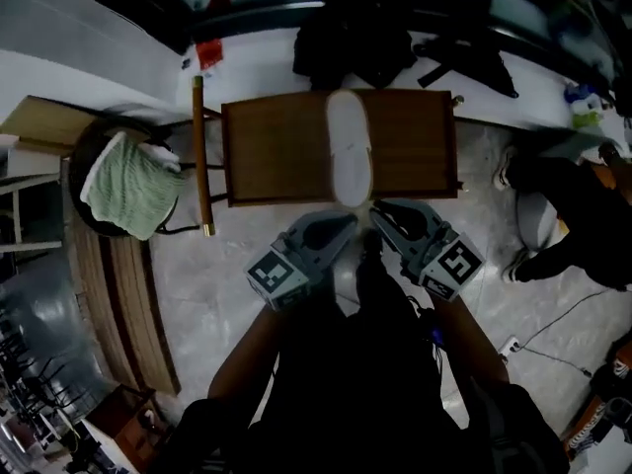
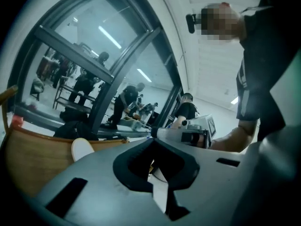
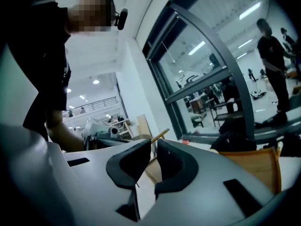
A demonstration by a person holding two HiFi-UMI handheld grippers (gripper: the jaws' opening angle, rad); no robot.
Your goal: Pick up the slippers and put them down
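Slipper: one white slipper (image 1: pixel 348 146) lies flat on the brown chair seat (image 1: pixel 267 146), just above the centre of the head view, its long side running up and down the frame. In the left gripper view its rounded end (image 2: pixel 82 149) peeks over the seat edge at lower left.
Contact: nothing touches the slipper; both grippers sit just below it in the head view.
Left gripper: the left gripper (image 1: pixel 336 227) is at lower centre, angled up and to the right toward the slipper's near end. In its own view (image 2: pixel 153 142) the dark pads meet at the tips and grip nothing.
Right gripper: the right gripper (image 1: pixel 387 215) is just beside the left one, angled up and to the left. In its own view (image 3: pixel 154 144) the jaws are all but together, with a thin slit between the tips and nothing in it.
Marker cubes: one (image 1: pixel 279 275) is at lower left of centre, the other (image 1: pixel 456 263) at lower right of centre.
Chair rail: a wooden rail (image 1: pixel 200 156) stands at the left edge of the seat.
Left side: a green cloth (image 1: pixel 123 184) is draped over a dark round frame.
Top: a black bag (image 1: pixel 355 42) lies above the seat.
Right edge: a person in dark clothes (image 1: pixel 573 215).
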